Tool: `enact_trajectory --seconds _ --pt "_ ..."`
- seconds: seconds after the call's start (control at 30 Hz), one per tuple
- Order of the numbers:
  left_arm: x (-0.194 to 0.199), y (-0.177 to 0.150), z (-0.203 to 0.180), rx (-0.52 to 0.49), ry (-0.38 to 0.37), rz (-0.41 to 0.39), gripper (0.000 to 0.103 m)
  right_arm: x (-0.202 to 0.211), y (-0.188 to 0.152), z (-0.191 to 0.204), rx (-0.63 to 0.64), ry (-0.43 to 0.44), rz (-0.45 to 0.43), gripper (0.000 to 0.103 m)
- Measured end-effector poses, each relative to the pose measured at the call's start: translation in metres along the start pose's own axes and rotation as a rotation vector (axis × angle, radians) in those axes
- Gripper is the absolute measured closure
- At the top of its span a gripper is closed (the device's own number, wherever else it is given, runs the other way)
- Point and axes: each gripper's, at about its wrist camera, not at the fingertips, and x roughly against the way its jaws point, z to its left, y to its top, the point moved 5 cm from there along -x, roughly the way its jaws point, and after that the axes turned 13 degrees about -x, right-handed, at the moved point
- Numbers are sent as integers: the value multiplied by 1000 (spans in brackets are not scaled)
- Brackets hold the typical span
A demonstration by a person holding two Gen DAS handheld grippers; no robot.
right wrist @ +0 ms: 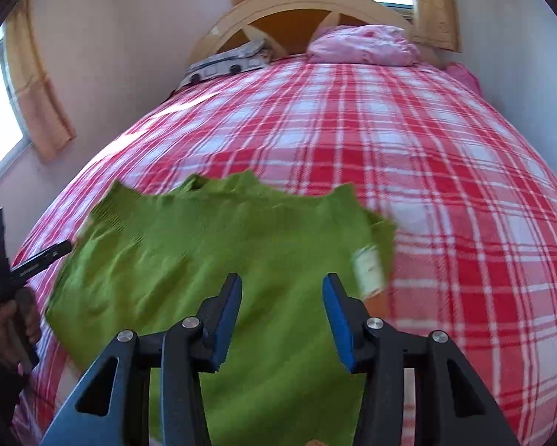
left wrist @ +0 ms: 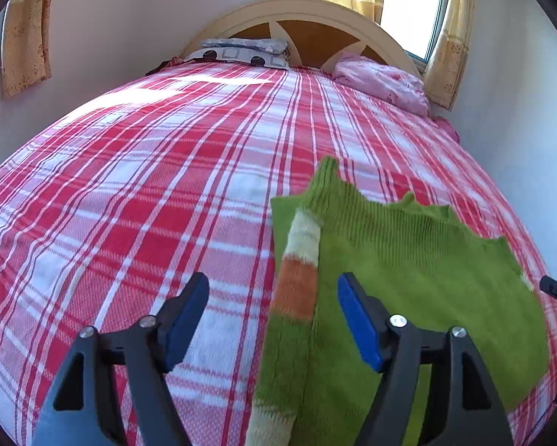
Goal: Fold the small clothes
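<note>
A small green knit sweater (left wrist: pixel 408 260) lies on the red and white plaid bed sheet (left wrist: pixel 129 193). Its sleeve (left wrist: pixel 300 260), banded in cream and orange, lies along the sweater's left edge. My left gripper (left wrist: pixel 272 316) is open, and the sleeve passes between its blue pads (left wrist: pixel 358 319) without touching them. In the right wrist view the sweater (right wrist: pixel 211 245) spreads out flat and blurred, with a cream cuff (right wrist: pixel 369 267) at its right edge. My right gripper (right wrist: pixel 282 297) hovers open over the sweater's near part, nothing pinched. A hand holds the left gripper's body (right wrist: pixel 3 278) at the far left.
A wooden headboard (left wrist: pixel 308 22) stands at the far end of the bed, with a patterned pillow (left wrist: pixel 241 52) and a pink bundled quilt (left wrist: pixel 382 81) in front of it. Walls close both sides; curtained windows (left wrist: pixel 412 7) sit behind. The sheet (right wrist: pixel 445 186) runs broad beyond the sweater.
</note>
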Motion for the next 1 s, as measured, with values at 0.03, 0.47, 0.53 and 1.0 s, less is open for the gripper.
enact_trajectory --seconds 0.03,0.47,0.53,1.0 --pt "-1 -7 -1 -17 26 11 27 -5 -14 20 49 28 36 56" --pt "-19 -35 18 82 16 67 9 -58 -30 56 30 -16 154 56" --pt "-18 -36 17 83 14 62 9 -46 -42 49 50 -29 139 56" --pt "-6 -47 13 88 -43 61 4 -1 -75 -32 86 -259 36 55"
